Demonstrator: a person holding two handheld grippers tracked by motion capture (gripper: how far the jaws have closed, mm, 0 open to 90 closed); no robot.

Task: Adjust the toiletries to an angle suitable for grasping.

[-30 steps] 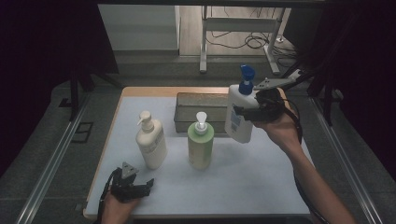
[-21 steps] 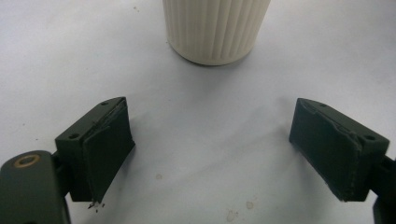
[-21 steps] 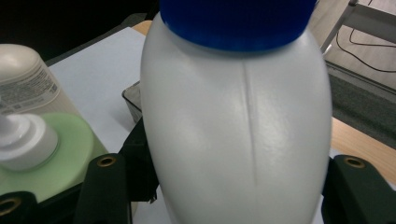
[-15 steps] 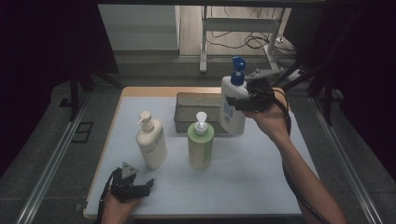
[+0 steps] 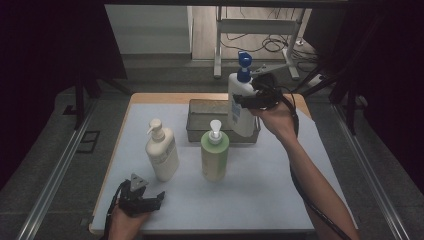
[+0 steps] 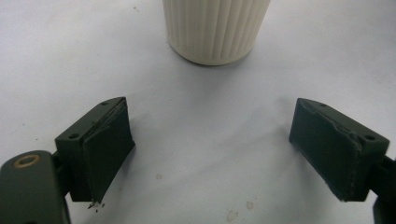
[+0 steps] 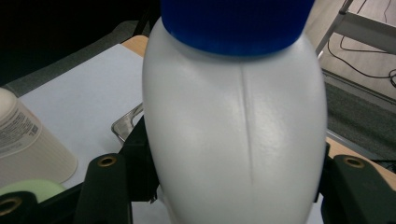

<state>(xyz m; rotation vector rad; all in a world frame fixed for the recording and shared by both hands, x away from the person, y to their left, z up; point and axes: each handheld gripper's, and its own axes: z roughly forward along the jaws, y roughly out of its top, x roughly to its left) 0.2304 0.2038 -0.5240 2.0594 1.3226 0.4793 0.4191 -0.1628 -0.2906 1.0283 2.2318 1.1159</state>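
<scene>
Held upright in the clenched right fingers (image 5: 248, 101), white bottle with blue pump (image 5: 240, 102) up over the right end of the metal tray (image 5: 200, 117), straight below it; left fingers (image 5: 141, 199) wide apart, resting near.

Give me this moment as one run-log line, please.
right gripper: shut on white bottle, lifted over metal tray | left gripper: open, on table near cream bottle

White bottle (image 7: 233, 140) is smooth glossy plastic with a mould seam, cream bottle (image 6: 215, 28) ribbed matt plastic, tray (image 5: 205, 112) dull metal, worktop (image 5: 270, 185) cover matt.
</scene>
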